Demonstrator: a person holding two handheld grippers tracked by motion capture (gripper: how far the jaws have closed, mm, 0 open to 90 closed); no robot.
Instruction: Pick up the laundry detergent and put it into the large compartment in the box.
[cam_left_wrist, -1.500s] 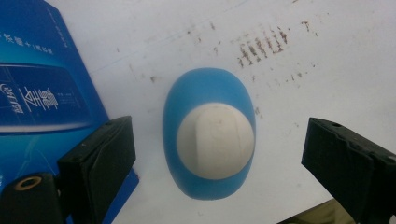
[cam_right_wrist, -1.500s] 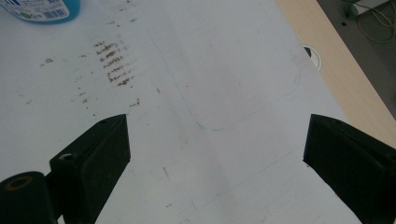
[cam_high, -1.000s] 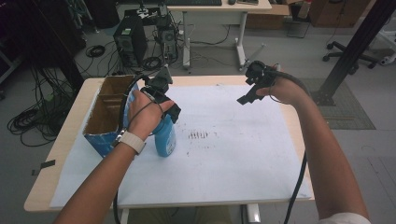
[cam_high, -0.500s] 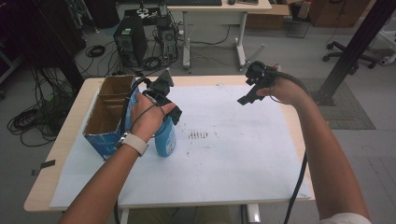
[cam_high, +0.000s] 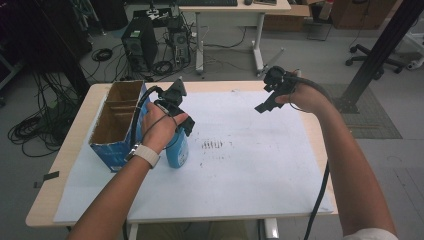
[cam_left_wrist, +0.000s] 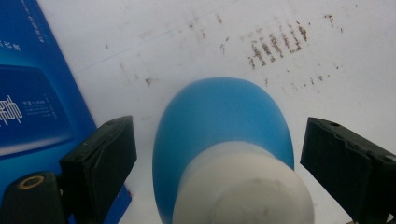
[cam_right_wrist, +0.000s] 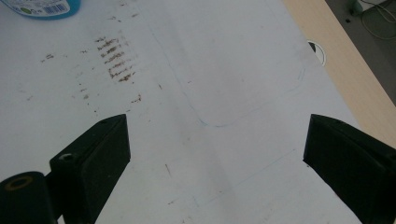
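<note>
The left tool hangs just above a blue bottle that stands upright near the table's left edge, just beside an open box. In the left gripper view the jaws are spread wide, one on each side of the bottle's white cap, with clear gaps between the pads and the bottle, so nothing is gripped. The step in hand looks like the approach for a grasp from above: the tool is lined up over the cap but has not closed.

The next move would call for lowering the jaws until the pads sit level with the cap or the neck below it, then closing squarely so the round bottle does not twist out or tip against the box. The box wall is close to one jaw, so there is little room on that side.

The right tool is held in the air over the table's far right part, jaws wide apart and empty, well away from the bottle.
</note>
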